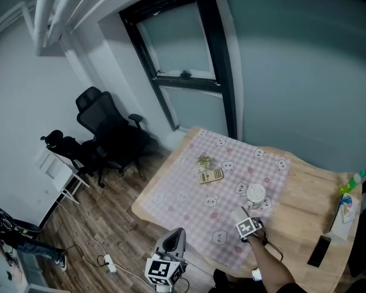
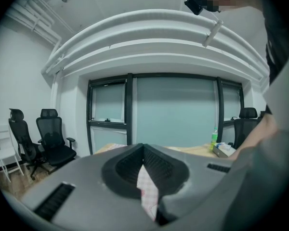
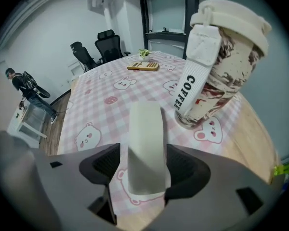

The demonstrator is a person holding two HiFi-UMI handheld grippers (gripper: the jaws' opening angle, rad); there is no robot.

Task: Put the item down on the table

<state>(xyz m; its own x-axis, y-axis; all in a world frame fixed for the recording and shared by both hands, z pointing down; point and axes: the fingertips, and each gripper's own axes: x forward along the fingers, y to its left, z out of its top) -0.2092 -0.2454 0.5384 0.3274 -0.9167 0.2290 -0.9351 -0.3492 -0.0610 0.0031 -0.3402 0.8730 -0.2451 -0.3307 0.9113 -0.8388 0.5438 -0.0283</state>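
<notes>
A cream oblong block point(image 3: 145, 150) sticks out forward between the jaws of my right gripper point(image 3: 143, 177), which is shut on it just above the pink checked tablecloth point(image 3: 101, 100). In the head view this gripper point(image 1: 246, 220) hovers over the cloth's near right part, right behind a lidded coffee cup point(image 1: 255, 193). The cup point(image 3: 221, 61) stands upright just ahead and to the right of the block. My left gripper point(image 1: 172, 244) hangs off the table's near edge, jaws shut with nothing held point(image 2: 145, 177).
A wooden tray point(image 1: 211, 175) and a small plant point(image 1: 204, 161) sit mid-table. A black phone point(image 1: 320, 251), a tissue box point(image 1: 344, 215) and a green bottle point(image 1: 354, 180) lie on the bare wood at the right. Office chairs point(image 1: 104, 127) stand by the left wall.
</notes>
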